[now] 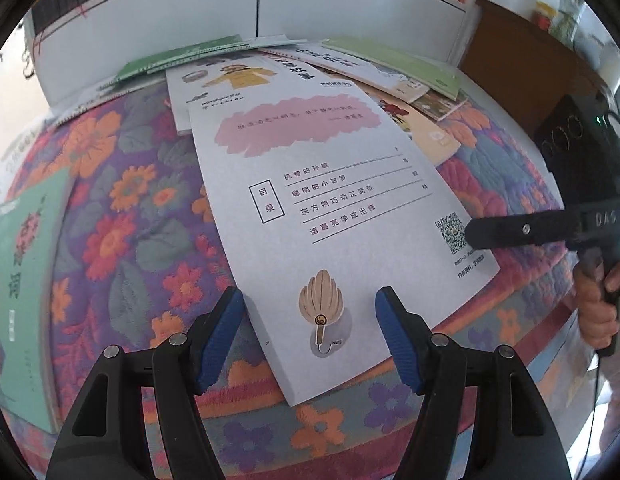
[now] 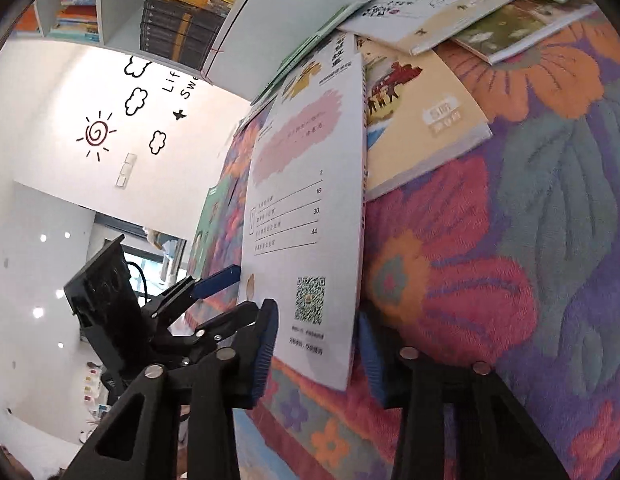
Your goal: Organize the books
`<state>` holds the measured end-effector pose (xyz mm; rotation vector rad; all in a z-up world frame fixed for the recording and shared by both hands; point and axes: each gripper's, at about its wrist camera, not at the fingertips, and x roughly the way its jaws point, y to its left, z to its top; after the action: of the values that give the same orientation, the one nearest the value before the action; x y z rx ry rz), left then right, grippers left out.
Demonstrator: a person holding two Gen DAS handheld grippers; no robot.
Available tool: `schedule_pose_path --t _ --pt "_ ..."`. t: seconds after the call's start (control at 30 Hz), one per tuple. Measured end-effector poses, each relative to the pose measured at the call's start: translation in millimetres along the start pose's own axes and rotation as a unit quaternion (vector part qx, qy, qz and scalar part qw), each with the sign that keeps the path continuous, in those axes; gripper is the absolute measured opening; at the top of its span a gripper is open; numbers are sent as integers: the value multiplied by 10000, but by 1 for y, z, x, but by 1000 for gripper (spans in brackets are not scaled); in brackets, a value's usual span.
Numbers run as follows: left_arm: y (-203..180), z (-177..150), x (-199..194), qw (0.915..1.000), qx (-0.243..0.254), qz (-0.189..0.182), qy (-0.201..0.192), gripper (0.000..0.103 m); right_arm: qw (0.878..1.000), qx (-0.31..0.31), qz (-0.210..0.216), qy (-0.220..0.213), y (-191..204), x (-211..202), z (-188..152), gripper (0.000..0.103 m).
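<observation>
A white book (image 1: 330, 200) lies back cover up on the floral quilt (image 1: 142, 220), showing a contents list, a QR code and a fan drawing. My left gripper (image 1: 310, 316) hovers open over its near end, one blue pad beside the book's left edge and the other above the cover. In the right wrist view the same white book (image 2: 306, 220) has its QR corner between the blue pads of my right gripper (image 2: 318, 350), with a gap on both sides. The right gripper (image 1: 476, 234) reaches in from the right in the left wrist view. The left gripper (image 2: 238, 292) shows at the book's far edge.
More books lie scattered behind: a beige one (image 1: 426, 132), light green ones (image 1: 394, 64) and a teal one (image 1: 26, 280) at the left. A white bookshelf (image 1: 230, 8) stands behind the quilt, with a brown cabinet (image 1: 522, 60) at the right. A person's hand (image 1: 598, 300) holds the right gripper's handle.
</observation>
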<state>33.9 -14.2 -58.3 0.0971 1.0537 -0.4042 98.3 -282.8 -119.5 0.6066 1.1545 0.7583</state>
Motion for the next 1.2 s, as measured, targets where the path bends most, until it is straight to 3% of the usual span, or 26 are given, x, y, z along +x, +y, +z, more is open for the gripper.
schedule_pose_path --t 0.13,0.23,0.27,0.3,0.43,0.63,0.67,0.73,0.83,0.9,0.97,1.0,1.1,1.13,1.2 --pt "1 -1 0 10000 -70 1 -45 66 10000 29 16 -65 5 5 4 39" --pt "2 -1 -4 9999 -106 -24 -68 65 9991 298 245 -160 8 -1 1 23" --pt "2 -1 -5 9999 -99 -97 -69 65 9987 267 362 -242 13 -4 -1 10" --pt "1 0 -6 9997 -115 -175 -85 65 9975 253 578 -321 20 -8 -2 9" --pt "-5 7 -14 9993 -161 -271 -208 65 9982 -164 231 -537 54 -24 -4 9" --pt "-26 44 -36 9926 -367 -876 -750 63 9935 -595 151 -964 99 -66 0 10" --pt "-33 53 -44 9902 -379 -961 -936 63 9925 -703 87 -1000 109 -73 1 10" --pt "-47 64 -55 9847 -391 -1239 -1165 63 9856 -1212 -428 -1096 136 -88 0 12" --pt "-56 66 -60 9796 -360 -1525 -1255 63 9547 -2198 -1542 -1285 184 -98 -9 13" --pt "-52 62 -58 9811 -408 -1502 -1148 63 9385 -2553 -2004 -1183 205 -91 -18 12" --pt "-41 46 -43 9879 -423 -1370 -586 63 9394 -2536 -2098 -954 207 -76 -26 10" --pt "-33 38 -38 9879 -488 -1401 -447 63 9422 -2493 -2087 -805 205 -64 -29 8" --pt "-1 6 -19 9925 -698 -1007 37 63 9554 -2171 -1984 -256 184 -20 -44 8" --pt "8 -3 -15 9930 -782 -862 182 63 9601 -2127 -1815 -81 177 -8 -47 8" --pt "29 -17 -13 9904 -1002 -912 275 63 9721 -1821 -1468 171 161 12 -48 8"
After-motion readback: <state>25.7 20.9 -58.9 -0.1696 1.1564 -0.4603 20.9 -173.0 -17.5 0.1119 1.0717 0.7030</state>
